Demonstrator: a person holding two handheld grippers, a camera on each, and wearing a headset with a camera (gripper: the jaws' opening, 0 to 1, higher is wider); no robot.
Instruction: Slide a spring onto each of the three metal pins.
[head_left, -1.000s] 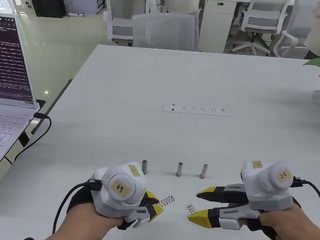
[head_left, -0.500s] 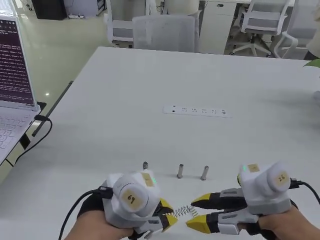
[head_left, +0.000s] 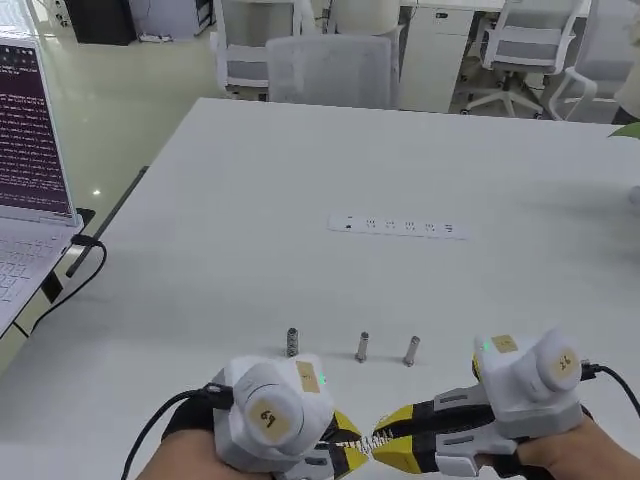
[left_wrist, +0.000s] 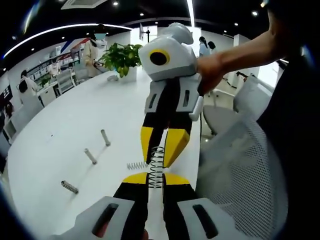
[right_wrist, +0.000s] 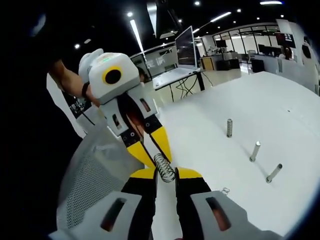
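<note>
One spring (left_wrist: 156, 161) gripped at once by left tool (left_wrist: 156, 177) and right tool (right_wrist: 166, 174), both narrow.

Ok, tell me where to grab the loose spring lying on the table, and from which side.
Grip the loose spring across its coils near one end, coming down from above, a jaw on each flank. It lies on its side on the table, so only the flanks are open, and an end grip likely leaves the far end free for a bare pin.
</note>
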